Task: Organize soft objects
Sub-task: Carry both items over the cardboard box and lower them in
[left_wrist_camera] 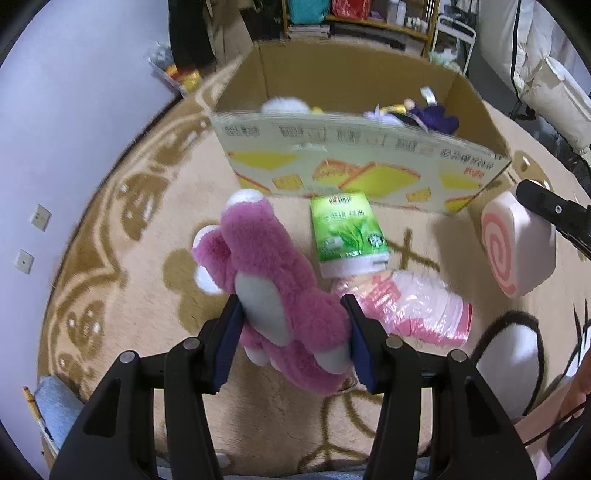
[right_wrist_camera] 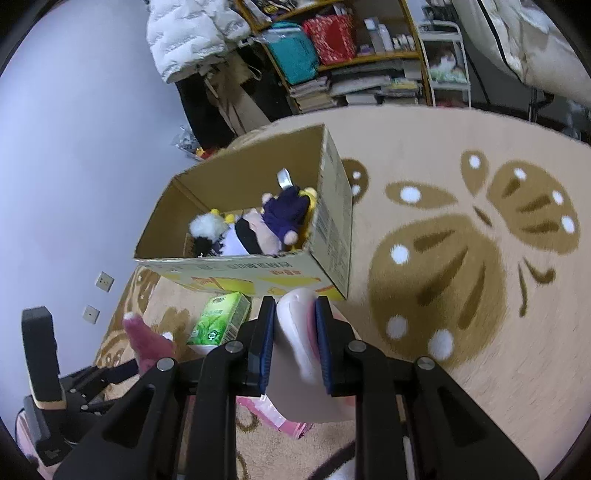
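Observation:
My left gripper [left_wrist_camera: 291, 325] is shut on a pink plush bear [left_wrist_camera: 269, 273] and holds it above the rug, short of the cardboard box [left_wrist_camera: 362, 173]. My right gripper [right_wrist_camera: 295, 325] is shut on a pink-and-white swirl-roll cushion [right_wrist_camera: 299, 354], which also shows at the right of the left wrist view [left_wrist_camera: 517, 243]. The open box [right_wrist_camera: 332, 229] holds several plush toys, among them a purple one [right_wrist_camera: 284, 214] and a white fluffy one [right_wrist_camera: 207, 225]. A green tissue pack [left_wrist_camera: 347, 236] and a pink plastic-wrapped pack [left_wrist_camera: 413, 306] lie on the rug in front of the box.
A beige rug with brown patterns [right_wrist_camera: 461, 258] covers the floor. A lilac wall [left_wrist_camera: 74, 110] stands at the left. Shelves with books and bags [right_wrist_camera: 351, 66] and a white jacket [right_wrist_camera: 192, 33] stand behind the box. The left gripper shows at lower left in the right wrist view [right_wrist_camera: 122, 369].

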The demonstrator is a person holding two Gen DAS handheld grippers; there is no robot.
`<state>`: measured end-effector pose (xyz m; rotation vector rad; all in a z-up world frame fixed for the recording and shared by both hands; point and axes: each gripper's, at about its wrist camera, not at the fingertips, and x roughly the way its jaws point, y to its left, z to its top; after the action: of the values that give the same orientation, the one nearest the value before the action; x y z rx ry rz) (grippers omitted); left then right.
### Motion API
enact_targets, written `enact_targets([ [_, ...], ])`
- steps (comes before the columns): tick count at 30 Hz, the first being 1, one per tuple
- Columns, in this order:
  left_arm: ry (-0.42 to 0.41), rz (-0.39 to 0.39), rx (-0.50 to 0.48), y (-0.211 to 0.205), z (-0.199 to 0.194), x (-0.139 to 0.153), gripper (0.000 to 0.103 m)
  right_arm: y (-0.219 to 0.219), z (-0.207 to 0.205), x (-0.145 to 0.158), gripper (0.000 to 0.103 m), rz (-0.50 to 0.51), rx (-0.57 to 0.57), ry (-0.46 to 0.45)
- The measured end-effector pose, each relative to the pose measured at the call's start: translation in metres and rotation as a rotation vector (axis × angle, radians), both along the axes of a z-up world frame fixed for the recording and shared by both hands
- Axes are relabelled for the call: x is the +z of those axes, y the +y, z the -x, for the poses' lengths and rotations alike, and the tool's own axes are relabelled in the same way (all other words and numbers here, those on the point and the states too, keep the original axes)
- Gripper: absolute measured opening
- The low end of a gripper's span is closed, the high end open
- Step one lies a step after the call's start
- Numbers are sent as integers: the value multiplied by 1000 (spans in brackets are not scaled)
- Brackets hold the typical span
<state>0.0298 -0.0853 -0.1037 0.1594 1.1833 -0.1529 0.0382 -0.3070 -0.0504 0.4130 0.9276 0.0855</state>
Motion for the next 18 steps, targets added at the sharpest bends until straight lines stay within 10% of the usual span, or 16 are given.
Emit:
enact_targets([
  [18, -307, -4, 41, 16, -13, 64, 52, 7, 14, 58, 22, 38, 61, -268],
])
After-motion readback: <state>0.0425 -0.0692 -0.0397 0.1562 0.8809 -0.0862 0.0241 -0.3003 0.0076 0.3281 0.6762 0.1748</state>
